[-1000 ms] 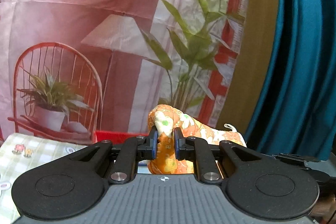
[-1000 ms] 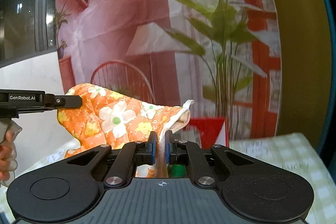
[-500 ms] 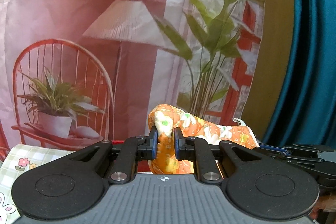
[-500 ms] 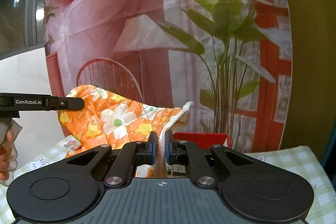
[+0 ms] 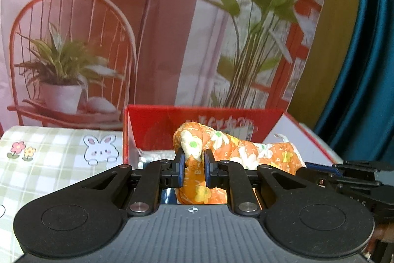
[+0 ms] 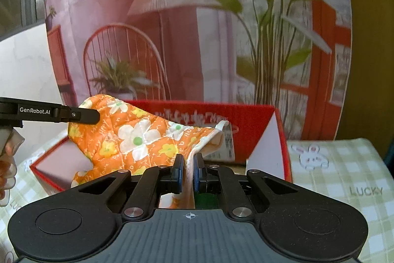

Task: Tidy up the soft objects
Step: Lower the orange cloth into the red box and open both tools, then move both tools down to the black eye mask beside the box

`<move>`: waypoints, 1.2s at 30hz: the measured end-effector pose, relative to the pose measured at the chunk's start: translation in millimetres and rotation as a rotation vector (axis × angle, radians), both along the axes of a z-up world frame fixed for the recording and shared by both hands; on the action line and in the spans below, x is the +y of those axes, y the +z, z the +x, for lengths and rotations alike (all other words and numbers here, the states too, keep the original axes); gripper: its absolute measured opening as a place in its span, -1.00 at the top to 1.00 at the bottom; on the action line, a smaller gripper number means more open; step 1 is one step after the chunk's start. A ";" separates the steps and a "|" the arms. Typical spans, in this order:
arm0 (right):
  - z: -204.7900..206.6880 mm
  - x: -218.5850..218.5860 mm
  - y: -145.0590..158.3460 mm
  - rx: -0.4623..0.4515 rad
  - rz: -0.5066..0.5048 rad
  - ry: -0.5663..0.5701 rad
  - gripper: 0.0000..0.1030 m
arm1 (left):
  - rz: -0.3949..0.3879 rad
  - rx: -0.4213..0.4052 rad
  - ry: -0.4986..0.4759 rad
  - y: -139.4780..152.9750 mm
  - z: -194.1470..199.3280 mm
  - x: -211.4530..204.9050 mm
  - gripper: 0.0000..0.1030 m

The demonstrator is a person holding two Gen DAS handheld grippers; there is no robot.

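An orange quilted oven mitt (image 5: pixel 231 147) with white and yellow flowers hangs stretched between both grippers, over an open red box (image 5: pixel 157 125). My left gripper (image 5: pixel 192 165) is shut on the mitt's rounded end. In the right wrist view the mitt (image 6: pixel 133 137) spreads leftward, and my right gripper (image 6: pixel 188 170) is shut on its white-trimmed cuff edge. The left gripper's finger (image 6: pixel 81 113) shows there at the mitt's far end. The red box (image 6: pixel 246 120) has white inner walls; something shiny and something green lie inside, mostly hidden.
A green-checked cloth (image 5: pixel 59 157) with rabbit and flower prints covers the table on both sides of the box (image 6: pixel 337 169). A printed backdrop (image 5: pixel 123 28) of a chair, lamp and plants stands close behind. A teal curtain (image 5: pixel 369 65) hangs at the right. A person's hand (image 6: pixel 6 164) shows.
Both grippers have come down and forward with the mitt held between them. The red box, earlier barely showing, now lies wide open right under the mitt.
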State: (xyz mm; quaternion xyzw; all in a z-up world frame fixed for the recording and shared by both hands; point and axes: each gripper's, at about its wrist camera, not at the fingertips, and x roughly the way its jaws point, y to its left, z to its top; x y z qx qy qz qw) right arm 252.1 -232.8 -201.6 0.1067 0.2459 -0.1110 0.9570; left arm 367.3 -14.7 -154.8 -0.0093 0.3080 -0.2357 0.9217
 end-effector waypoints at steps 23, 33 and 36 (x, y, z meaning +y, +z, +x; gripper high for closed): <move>-12.9 13.8 6.1 0.031 -0.066 -0.030 0.14 | 0.093 0.006 0.008 -4.3 -20.9 -3.1 -0.59; -54.5 24.5 21.8 -0.040 -0.035 -0.014 -0.99 | 0.119 -0.023 0.060 9.5 -72.6 4.4 -1.00; -70.0 30.6 19.5 -0.039 -0.025 -0.015 -0.99 | 0.116 -0.024 0.067 6.7 -93.1 8.8 -1.00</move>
